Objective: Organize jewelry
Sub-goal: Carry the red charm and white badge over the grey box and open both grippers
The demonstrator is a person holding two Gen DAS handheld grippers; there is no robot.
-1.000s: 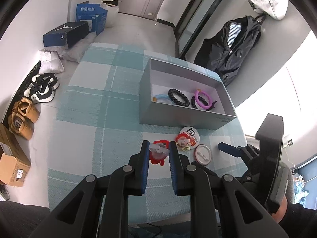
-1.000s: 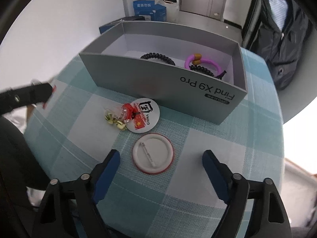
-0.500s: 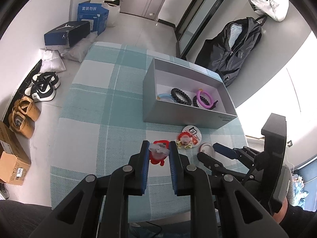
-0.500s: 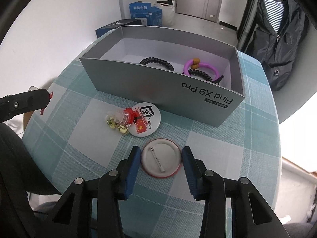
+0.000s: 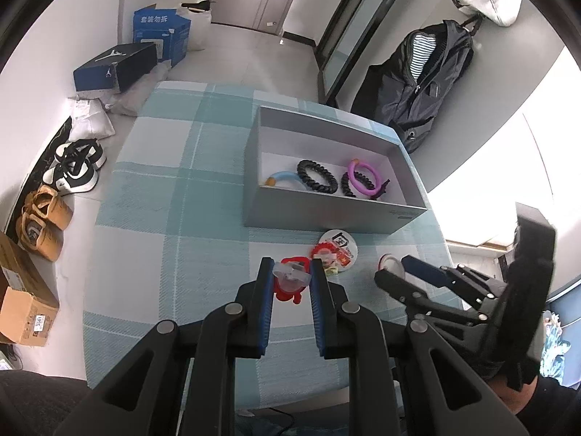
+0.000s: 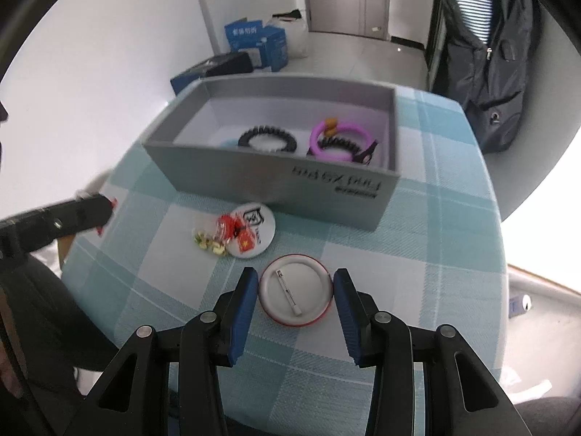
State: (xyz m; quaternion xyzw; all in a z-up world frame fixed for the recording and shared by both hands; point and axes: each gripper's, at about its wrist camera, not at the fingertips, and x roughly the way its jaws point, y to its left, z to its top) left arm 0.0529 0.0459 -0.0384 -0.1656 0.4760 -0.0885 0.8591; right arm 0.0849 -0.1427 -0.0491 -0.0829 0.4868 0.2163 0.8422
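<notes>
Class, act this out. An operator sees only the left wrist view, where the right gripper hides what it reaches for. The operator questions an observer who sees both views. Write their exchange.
Operator: My left gripper is shut on a charm. What is the right gripper at?
Observer: A round badge, lying back up, with its pin showing.
Operator: Is it gripped?
Observer: The jaws have just been closing. The pads now meet the badge's rim on both sides.
Operator: What lies by the other badge?
Observer: Small gold bits on the cloth, on the side towards your gripper.
</notes>
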